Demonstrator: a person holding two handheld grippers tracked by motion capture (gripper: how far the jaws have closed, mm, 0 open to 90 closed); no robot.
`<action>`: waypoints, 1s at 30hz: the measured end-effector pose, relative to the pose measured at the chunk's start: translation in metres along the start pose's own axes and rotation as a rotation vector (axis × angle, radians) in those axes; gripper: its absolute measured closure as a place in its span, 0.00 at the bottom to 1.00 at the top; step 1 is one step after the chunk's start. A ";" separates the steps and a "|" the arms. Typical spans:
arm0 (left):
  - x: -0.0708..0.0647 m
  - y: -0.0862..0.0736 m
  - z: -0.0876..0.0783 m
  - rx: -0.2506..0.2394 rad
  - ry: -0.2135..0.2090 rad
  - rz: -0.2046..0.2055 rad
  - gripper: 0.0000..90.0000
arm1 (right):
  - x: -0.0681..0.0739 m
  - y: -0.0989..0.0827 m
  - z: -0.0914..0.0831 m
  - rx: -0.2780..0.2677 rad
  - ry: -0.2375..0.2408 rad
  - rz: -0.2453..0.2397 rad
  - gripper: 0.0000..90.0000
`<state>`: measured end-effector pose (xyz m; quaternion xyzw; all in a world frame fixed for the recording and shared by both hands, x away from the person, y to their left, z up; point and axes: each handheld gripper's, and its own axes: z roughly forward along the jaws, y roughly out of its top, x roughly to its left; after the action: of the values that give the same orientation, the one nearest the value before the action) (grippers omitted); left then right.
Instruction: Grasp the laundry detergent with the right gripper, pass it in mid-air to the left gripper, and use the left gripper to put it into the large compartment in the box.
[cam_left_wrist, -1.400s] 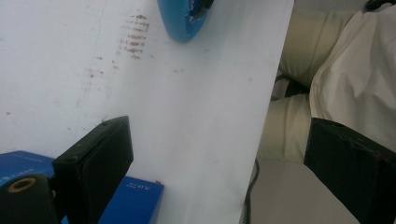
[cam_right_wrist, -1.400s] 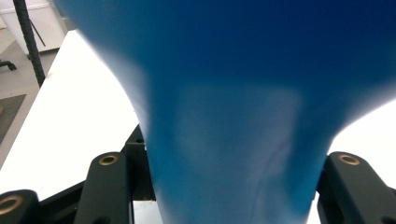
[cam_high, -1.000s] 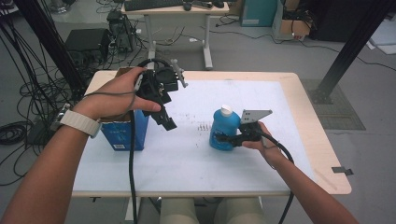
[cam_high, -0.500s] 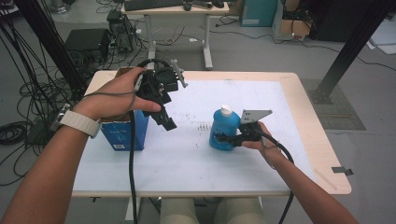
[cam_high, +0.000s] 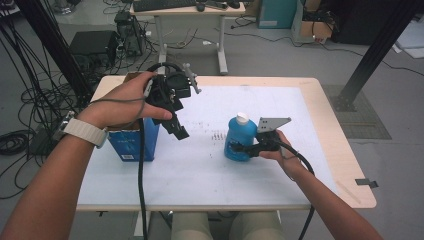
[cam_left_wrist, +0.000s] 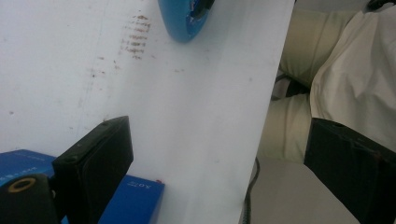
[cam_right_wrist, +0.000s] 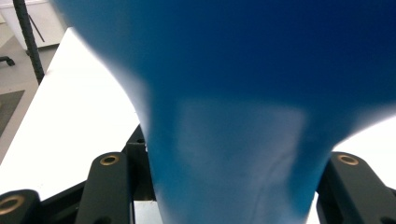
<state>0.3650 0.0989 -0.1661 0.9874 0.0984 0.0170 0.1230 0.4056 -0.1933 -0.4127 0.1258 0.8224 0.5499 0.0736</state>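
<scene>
Two claws show in the high view: the right claw (cam_high: 239, 147) clamps the blue bottle (cam_high: 239, 138), upright on the table (cam_high: 200, 165); the left claw (cam_high: 176, 125) hangs left of the bottle, beside a blue box (cam_high: 131, 142). Left gripper view: jaws apart above the table. Right gripper view: jaws squeeze the bottle.

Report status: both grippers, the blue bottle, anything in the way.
Right gripper shut on blue bottle, upright on the white table. Left gripper open, empty, raised beside the blue box. Nothing between bottle and box.
</scene>
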 end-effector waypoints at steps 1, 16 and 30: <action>0.000 0.000 -0.001 0.002 0.001 -0.003 0.09 | 0.000 0.000 0.000 0.004 -0.003 0.002 0.48; -0.007 0.004 -0.013 -0.020 0.027 -0.015 0.09 | -0.001 0.017 -0.012 -0.015 0.019 0.003 0.48; -0.019 0.024 -0.036 -0.035 0.092 0.011 0.10 | 0.015 0.049 -0.036 0.025 0.117 0.016 0.47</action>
<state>0.3484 0.0810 -0.1259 0.9838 0.0983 0.0646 0.1355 0.3876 -0.2028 -0.3537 0.1009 0.8312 0.5464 0.0194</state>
